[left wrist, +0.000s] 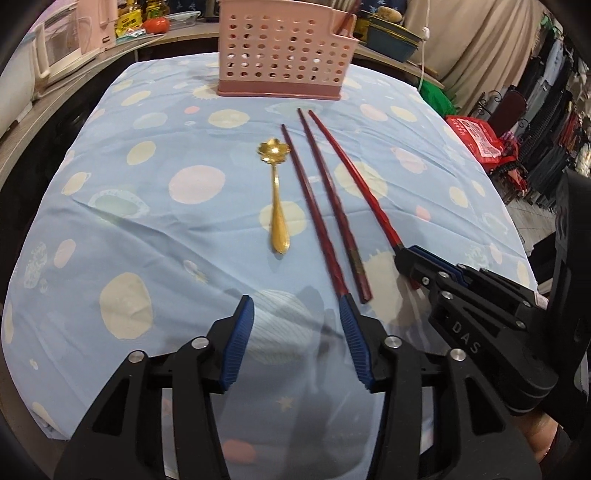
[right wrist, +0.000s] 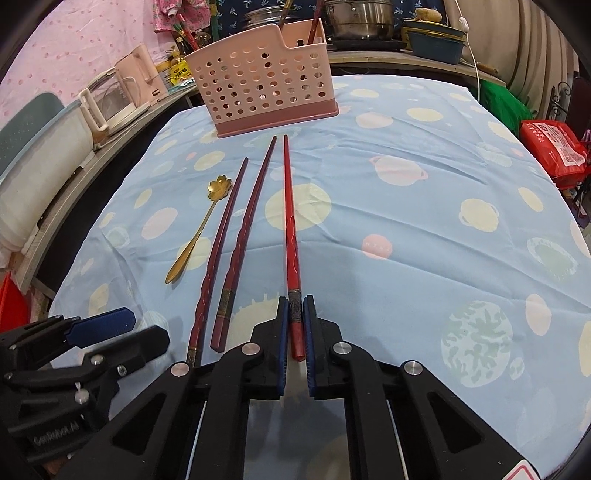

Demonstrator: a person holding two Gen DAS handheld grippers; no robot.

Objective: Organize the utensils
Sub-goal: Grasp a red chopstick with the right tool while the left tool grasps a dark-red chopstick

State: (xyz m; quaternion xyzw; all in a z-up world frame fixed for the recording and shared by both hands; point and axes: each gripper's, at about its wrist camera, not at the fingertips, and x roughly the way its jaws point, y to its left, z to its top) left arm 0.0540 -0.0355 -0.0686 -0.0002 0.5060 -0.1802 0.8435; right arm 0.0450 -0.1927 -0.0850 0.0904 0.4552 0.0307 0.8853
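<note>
Three dark red chopsticks and a gold spoon [left wrist: 276,199] with a flower-shaped bowl lie side by side on the blue spotted tablecloth [left wrist: 147,206]. My right gripper [right wrist: 295,306] is shut on the thick end of the rightmost chopstick [right wrist: 290,229], which shows in the left wrist view [left wrist: 354,173] too. The other two chopsticks [right wrist: 218,254] [right wrist: 247,229] lie just left of it. My left gripper [left wrist: 297,310] is open and empty near the table's front edge, its right finger beside the end of the leftmost chopstick [left wrist: 314,210]. A pink perforated utensil basket [left wrist: 284,51] [right wrist: 266,81] stands at the far side, with chopsticks in it.
A white appliance [right wrist: 122,92] and bottles sit on a shelf at the left. Metal pots [right wrist: 354,18] and a blue tub [right wrist: 436,40] stand behind the table. A red bag [right wrist: 554,147] hangs at the right. The spoon also shows in the right wrist view [right wrist: 195,232].
</note>
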